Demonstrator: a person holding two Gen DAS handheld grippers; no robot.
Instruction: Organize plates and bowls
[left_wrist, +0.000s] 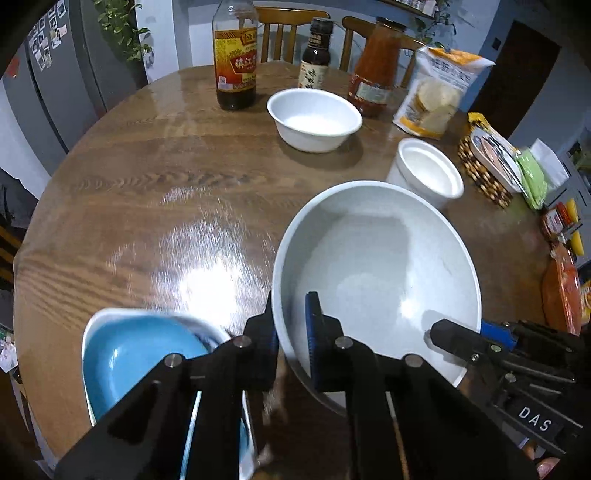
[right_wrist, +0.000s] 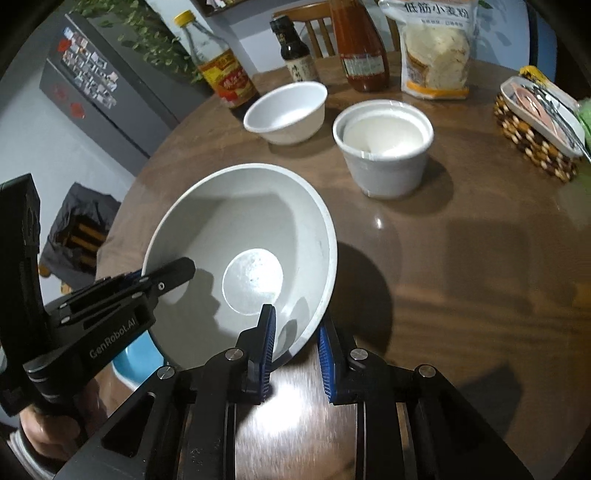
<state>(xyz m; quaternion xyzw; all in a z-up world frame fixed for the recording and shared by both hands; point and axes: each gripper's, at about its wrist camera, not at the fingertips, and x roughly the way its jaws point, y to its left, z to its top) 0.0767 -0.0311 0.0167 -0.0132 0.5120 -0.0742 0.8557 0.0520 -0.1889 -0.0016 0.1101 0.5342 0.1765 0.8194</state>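
A large white bowl (left_wrist: 380, 266) (right_wrist: 243, 243) hangs tilted just above the round wooden table (left_wrist: 155, 177), held by both grippers. My left gripper (left_wrist: 293, 325) is shut on its near left rim, one pad inside and one outside. My right gripper (right_wrist: 297, 332) is shut on the near right rim; it shows at the lower right in the left wrist view, and the left gripper at the left in the right wrist view. A blue plate in a white dish (left_wrist: 140, 354) lies at the table's near left edge. Further back stand a small white bowl (left_wrist: 314, 118) (right_wrist: 286, 110) and a white pot (left_wrist: 428, 173) (right_wrist: 384, 144).
Behind the bowls stand a vinegar bottle (left_wrist: 236, 55), a dark sauce bottle (left_wrist: 314, 55), a red sauce bottle (left_wrist: 376, 70) and a flour bag (left_wrist: 439, 92). A woven basket (right_wrist: 535, 129) with a dish sits at the right. Chairs and a grey fridge (left_wrist: 62, 85) stand beyond the table.
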